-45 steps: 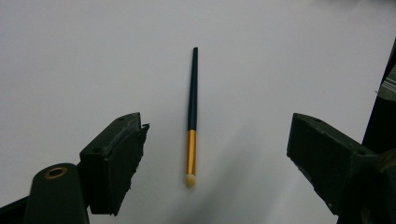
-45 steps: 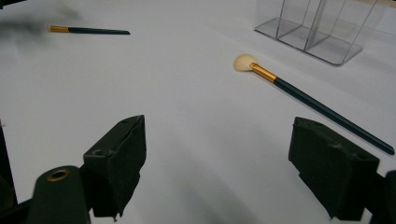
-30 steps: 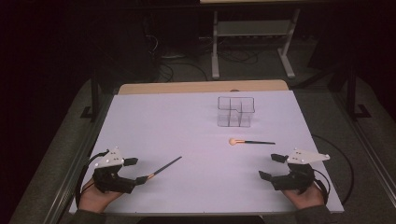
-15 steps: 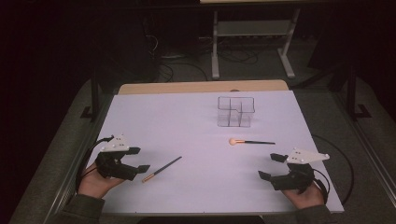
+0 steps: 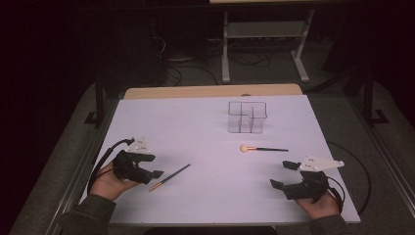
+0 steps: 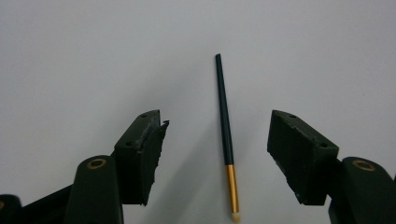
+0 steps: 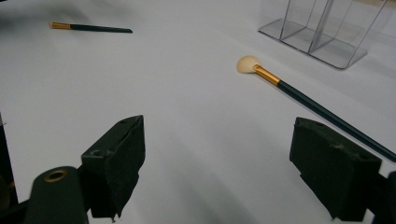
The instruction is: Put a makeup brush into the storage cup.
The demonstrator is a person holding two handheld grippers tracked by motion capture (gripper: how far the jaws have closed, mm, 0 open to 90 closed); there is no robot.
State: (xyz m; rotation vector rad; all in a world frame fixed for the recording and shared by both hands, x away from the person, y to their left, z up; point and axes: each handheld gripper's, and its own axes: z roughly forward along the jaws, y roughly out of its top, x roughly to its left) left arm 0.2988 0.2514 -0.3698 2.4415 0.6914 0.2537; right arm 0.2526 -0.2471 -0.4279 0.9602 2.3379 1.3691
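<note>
Lining up my left tongs (image 6: 217, 154) over the slim brush (image 6: 225, 135) lying flat on the counter (image 5: 205, 122), jaws apart and just been closing, brush between them untouched. I should centre, then pinch the handle. Right tongs (image 7: 233, 172) rest apart.

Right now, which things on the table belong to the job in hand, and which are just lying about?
In the job:
- thin dark-handled brush with gold ferrule, lying between the left gripper jaws, which have just been closing, not yet touching

Lying about:
- round-headed dark-handled brush
- clear plastic divided organiser
- right gripper, open
</note>
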